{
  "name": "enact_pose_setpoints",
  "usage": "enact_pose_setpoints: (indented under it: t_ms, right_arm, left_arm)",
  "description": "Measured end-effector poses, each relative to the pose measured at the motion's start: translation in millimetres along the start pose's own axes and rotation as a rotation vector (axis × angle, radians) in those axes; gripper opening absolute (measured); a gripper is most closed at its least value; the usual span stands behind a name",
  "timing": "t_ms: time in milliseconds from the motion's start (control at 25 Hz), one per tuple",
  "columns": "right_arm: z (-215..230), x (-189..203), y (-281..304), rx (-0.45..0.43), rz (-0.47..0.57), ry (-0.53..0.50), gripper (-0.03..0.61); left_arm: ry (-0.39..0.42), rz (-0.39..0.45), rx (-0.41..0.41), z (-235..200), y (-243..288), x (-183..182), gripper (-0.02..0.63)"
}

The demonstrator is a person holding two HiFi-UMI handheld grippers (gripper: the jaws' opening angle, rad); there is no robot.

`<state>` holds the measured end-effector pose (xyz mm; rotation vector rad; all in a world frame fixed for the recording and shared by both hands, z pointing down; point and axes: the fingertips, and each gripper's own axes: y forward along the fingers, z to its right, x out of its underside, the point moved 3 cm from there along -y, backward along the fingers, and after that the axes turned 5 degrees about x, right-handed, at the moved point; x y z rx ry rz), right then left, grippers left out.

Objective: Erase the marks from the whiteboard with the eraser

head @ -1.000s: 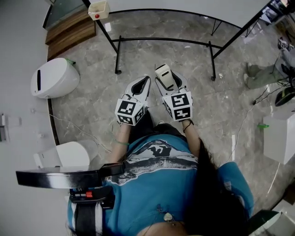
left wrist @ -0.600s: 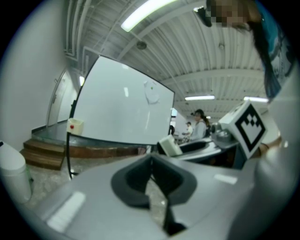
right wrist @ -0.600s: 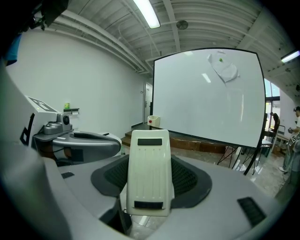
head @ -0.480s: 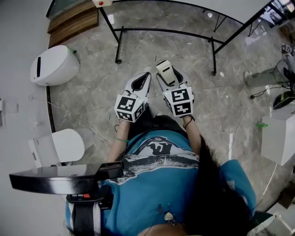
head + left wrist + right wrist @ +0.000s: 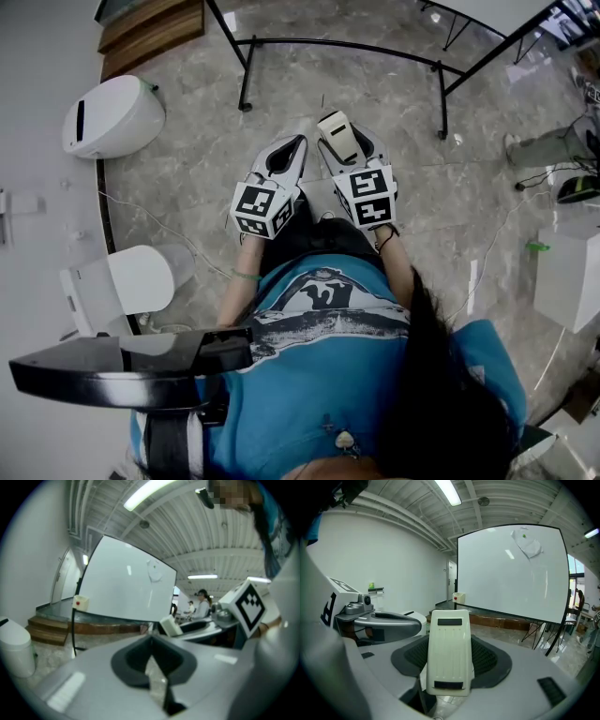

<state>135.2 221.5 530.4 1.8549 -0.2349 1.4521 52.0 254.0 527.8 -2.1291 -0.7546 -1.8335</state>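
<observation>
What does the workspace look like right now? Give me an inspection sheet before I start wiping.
Surface: whiteboard upright on a black stand, ahead of both grippers, mostly clean.
Job's things: faint marks near the board's top; cream eraser in the right gripper.
Clutter: small white box with a red dot, at the board's lower left corner.
Grippers: right gripper shut on the eraser; left gripper shut, empty; neither touches the board.
Cables: thin cable on the floor at left; more cables at right.
Surroundings: grey marble floor, white units, wooden step, people far off.
</observation>
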Motion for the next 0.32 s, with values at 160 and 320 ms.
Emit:
enact_pose_setpoints:
  t_ms: [160,320]
  right_arm:
    - [-2.9,3.1,1.1,-0.009,-0.007,0.005,0.262]
    - [-6.7,4.1,5.7,-0.016,-0.008,0.004,0.262]
  left_arm:
    - [-0.010,-0.006,-0.004,0.4,-3.0,3.9,0.006]
    - [-0.019,-0.008,-0.002,-3.2,-3.4,6.8,0.006]
